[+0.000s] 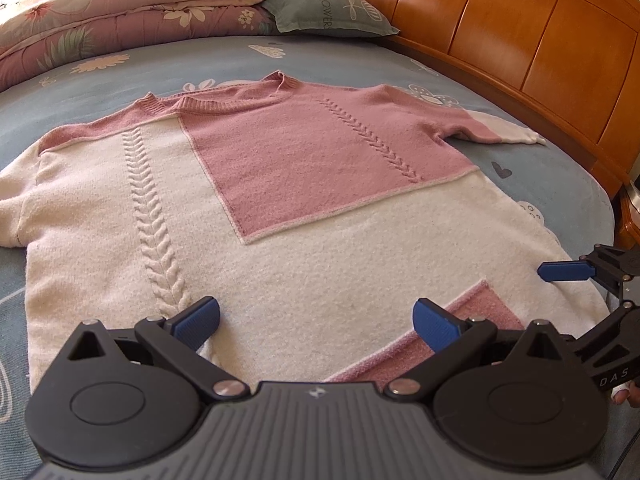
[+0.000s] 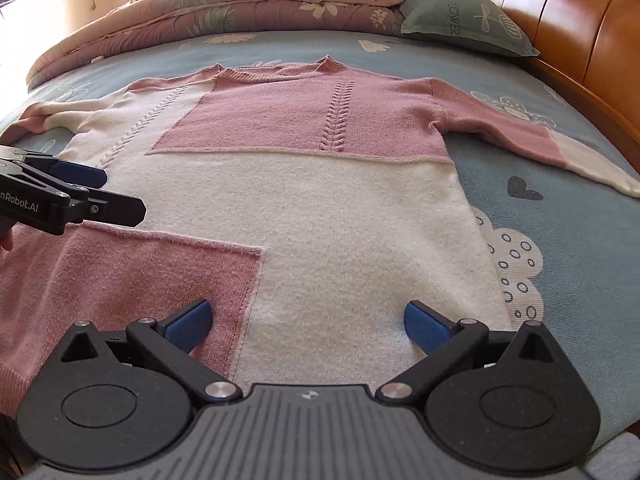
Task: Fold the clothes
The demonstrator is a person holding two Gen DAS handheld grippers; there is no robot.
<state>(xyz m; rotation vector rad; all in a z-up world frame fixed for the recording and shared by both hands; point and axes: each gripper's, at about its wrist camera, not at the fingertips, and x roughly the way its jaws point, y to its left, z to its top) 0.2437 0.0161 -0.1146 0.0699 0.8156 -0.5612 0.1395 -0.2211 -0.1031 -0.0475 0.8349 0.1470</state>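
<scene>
1. A pink-and-cream knitted sweater [image 1: 304, 184] lies flat, front up, on the bed's blue patterned sheet [image 1: 180, 64], with its neckline toward 12 o'clock and its hem nearest the cameras at 6 o'clock.
2. One sleeve [image 2: 532, 144] stretches out toward 3 o'clock, pink, then cream at the cuff; the other sleeve [image 2: 44, 114] runs off toward 9 o'clock.
3. The left tool [image 1: 316, 322] hangs just above the hem, its blue pads spread wide apart and gripping nothing; a braided cable pattern [image 1: 154, 216] runs from its left pad up toward 11 o'clock.
4. The right tool [image 2: 306, 322] is likewise released, its pads wide apart over the hem, where a pink patch [image 2: 132, 276] meets cream knit.
5. In the left wrist view the right tool shows at 3 o'clock; in the right wrist view the left tool enters at 9 o'clock.
6. A folded floral quilt [image 2: 240, 4] and a green pillow [image 2: 468, 20] lie at 12 to 1 o'clock, beside the wooden headboard [image 1: 520, 28].
</scene>
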